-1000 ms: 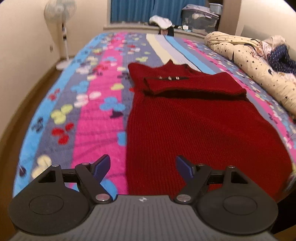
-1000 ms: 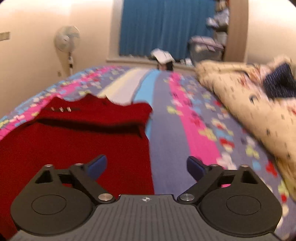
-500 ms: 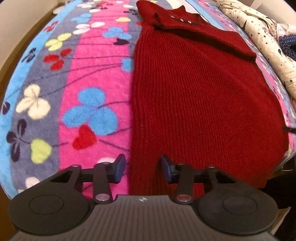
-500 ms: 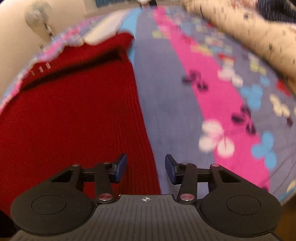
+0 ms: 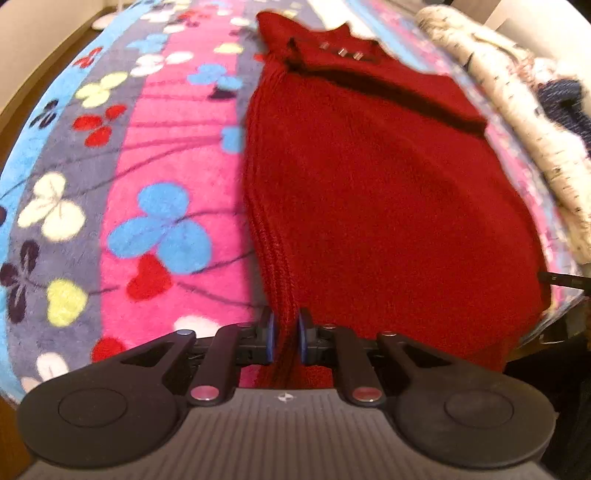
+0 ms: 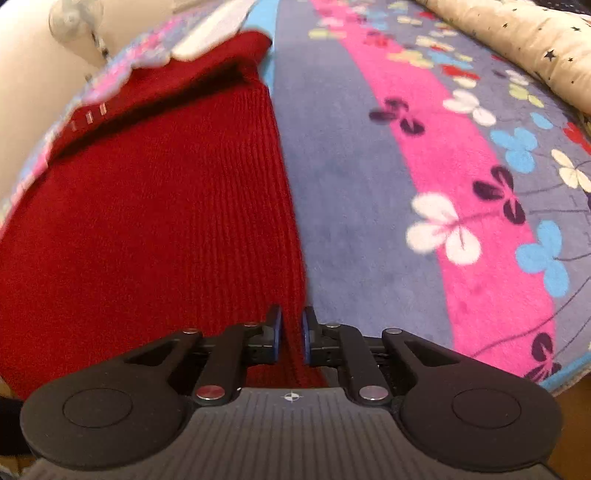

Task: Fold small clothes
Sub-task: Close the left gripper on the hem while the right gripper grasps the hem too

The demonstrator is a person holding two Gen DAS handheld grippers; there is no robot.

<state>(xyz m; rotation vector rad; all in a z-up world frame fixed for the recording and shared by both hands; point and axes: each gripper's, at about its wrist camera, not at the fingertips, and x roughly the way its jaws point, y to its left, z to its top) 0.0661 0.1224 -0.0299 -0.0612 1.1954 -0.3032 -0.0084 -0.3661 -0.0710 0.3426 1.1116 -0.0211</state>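
Red ribbed knit fills the middle of both views: a dress (image 5: 388, 192) lies flat on a bed, hem toward the cameras and neck toward the top of the frame. In the left wrist view it runs from the lower centre up to the upper centre, where a folded sleeve (image 5: 369, 77) crosses the chest under a row of small metal studs (image 5: 341, 51). The blanket (image 5: 155, 147) beneath is fleece, striped pink, grey and blue, with clover shapes in blue, white, red and yellow.

The left gripper (image 5: 284, 338), at the lower centre of its view, has just been closing, and its jaws now stand narrow, with the dress's left hem edge pinched between the blue pads. The knit bunches into a ridge that rises from the pads up the frame.

In the right wrist view the dress (image 6: 147, 221) takes the left half of the frame and the blanket (image 6: 424, 147) the right half. The right gripper (image 6: 291, 338), at the lower centre, has likewise just been closing; its jaws are narrow, clamped on the dress's right hem edge, a strip of knit passing straight between the pads.

A cream quilt with dark stars (image 6: 517, 40) lies along the upper right. A white fan (image 6: 75, 18) shows blurred at the upper left.
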